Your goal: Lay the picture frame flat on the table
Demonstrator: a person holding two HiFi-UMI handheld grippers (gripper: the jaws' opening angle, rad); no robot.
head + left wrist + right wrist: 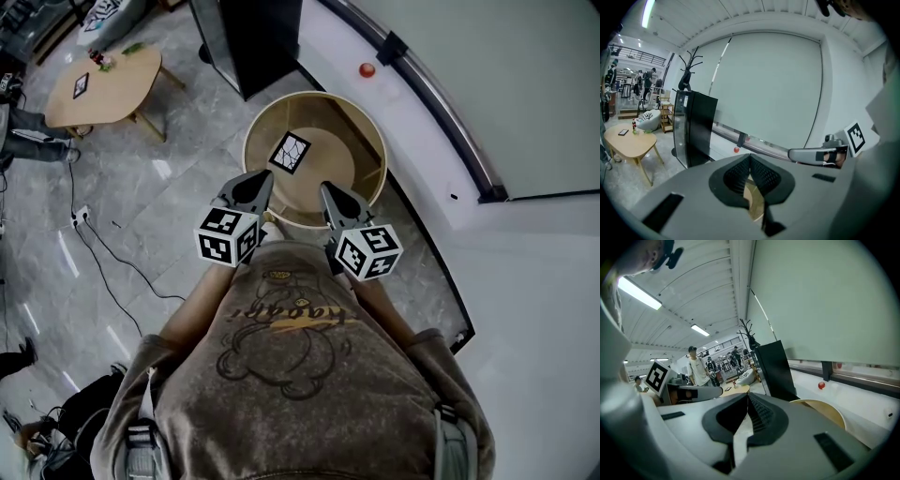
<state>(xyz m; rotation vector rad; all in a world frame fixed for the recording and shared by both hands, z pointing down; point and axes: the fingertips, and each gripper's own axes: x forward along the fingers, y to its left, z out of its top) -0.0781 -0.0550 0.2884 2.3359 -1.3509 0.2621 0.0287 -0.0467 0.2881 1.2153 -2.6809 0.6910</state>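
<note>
Head view shows the picture frame (289, 153) seemingly flat on the round desk (342, 131), the left gripper (255, 185) and right gripper (336, 199) hovering over its near rim with fingers pressed together, empty; the laying looks done, so the next move needs only staying clear.

Orange script on sweatshirt (286, 375), not legible

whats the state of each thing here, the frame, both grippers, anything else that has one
picture frame: lying flat on the round table
left gripper: shut, empty
right gripper: shut, empty
red ball: resting loose on the white ledge
</note>
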